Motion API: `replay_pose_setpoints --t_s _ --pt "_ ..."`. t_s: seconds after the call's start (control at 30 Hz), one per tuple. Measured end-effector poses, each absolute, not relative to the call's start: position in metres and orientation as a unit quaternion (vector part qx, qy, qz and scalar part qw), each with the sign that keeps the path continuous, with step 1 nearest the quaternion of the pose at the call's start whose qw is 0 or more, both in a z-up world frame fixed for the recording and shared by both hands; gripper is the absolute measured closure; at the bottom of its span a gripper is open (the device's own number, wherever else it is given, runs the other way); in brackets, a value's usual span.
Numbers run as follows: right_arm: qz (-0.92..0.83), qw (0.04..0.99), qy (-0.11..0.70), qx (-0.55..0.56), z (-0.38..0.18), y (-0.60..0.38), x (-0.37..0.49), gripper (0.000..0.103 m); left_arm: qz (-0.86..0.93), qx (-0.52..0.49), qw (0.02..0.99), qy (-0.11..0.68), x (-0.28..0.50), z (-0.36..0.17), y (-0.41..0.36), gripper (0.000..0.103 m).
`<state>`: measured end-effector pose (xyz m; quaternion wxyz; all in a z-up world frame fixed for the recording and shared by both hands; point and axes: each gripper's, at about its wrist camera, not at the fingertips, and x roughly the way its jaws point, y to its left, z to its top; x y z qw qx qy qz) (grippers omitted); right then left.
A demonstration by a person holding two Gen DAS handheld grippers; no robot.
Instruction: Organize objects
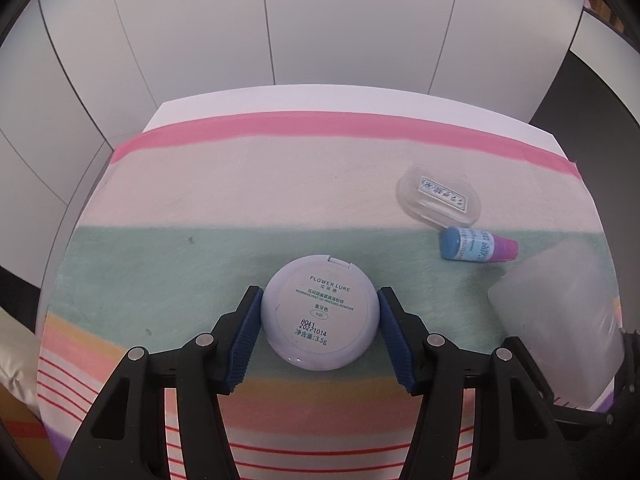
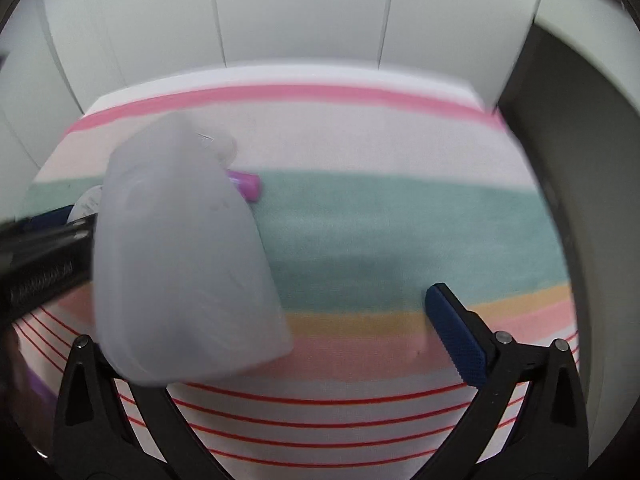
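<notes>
My left gripper is shut on a round white powder compact, its blue pads against both sides, on the striped cloth. A small blue and pink bottle lies on its side to the right, with a clear plastic case beyond it. In the right wrist view my right gripper is open; a frosted translucent container covers its left finger, and only the right fingertip shows clearly. The container also shows at the right edge of the left wrist view. The pink bottle end peeks out behind the container.
The striped cloth covers a white table that ends at white wall panels. A dark gap lies past the table's right edge. The left gripper's arm reaches in at the left of the right wrist view.
</notes>
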<state>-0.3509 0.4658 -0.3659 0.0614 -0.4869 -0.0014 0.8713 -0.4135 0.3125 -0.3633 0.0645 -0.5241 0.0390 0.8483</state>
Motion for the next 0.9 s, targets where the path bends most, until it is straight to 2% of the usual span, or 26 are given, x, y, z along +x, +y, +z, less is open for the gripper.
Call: replay_pose_setpoints --t_s 0.03,0.07,0.1,0.13,0.17,0.2,0.27,0.37,0.43,0.47,0.5,0.63,0.9 --pt "0.874 0.059 0.0 -0.482 -0.366 0.465 -0.349 0.004 0.848 -0.524 0.063 0.04 -0.413 -0.363 0.311 0.044" --pt "0.874 0.046 0.016 -0.483 -0.366 0.468 -0.349 0.016 0.849 -0.524 0.061 0.04 -0.412 -0.363 0.31 0.044" --pt "0.875 0.045 0.019 -0.481 -0.364 0.468 -0.349 0.035 0.849 -0.524 0.06 0.041 -0.412 -0.363 0.309 0.044" --pt "0.877 0.043 0.016 -0.479 -0.362 0.468 -0.349 0.047 0.849 -0.524 0.058 0.041 -0.411 -0.363 0.308 0.044" --pt "0.875 0.043 0.013 -0.482 -0.36 0.467 -0.351 0.069 0.848 -0.525 0.057 0.042 -0.41 -0.363 0.307 0.044" --pt "0.873 0.043 0.013 -0.486 -0.359 0.467 -0.353 0.077 0.848 -0.526 0.055 0.042 -0.409 -0.362 0.306 0.044" --pt "0.869 0.045 0.016 -0.493 -0.359 0.47 -0.355 0.079 0.847 -0.527 0.054 0.042 -0.408 -0.361 0.305 0.044" --pt "0.87 0.046 0.025 -0.49 -0.354 0.465 -0.346 0.078 0.847 -0.527 0.056 0.045 -0.405 -0.36 0.304 0.044" --pt "0.869 0.047 0.041 -0.491 -0.352 0.472 -0.345 0.048 0.845 -0.529 0.056 0.048 -0.404 -0.362 0.303 0.044" --pt "0.869 0.051 0.052 -0.49 -0.352 0.477 -0.343 0.02 0.846 -0.528 0.057 0.047 -0.403 -0.362 0.302 0.044" --pt "0.871 0.057 0.065 -0.483 -0.349 0.478 -0.335 0.009 0.846 -0.528 0.056 0.048 -0.402 -0.362 0.302 0.044" --pt "0.885 0.031 0.12 -0.449 -0.337 0.49 -0.326 0.008 0.847 -0.528 0.057 0.04 -0.405 -0.363 0.3 0.044" --pt "0.887 0.007 0.096 -0.451 -0.329 0.467 -0.331 0.008 0.845 -0.53 0.062 0.035 -0.408 -0.363 0.298 0.044"
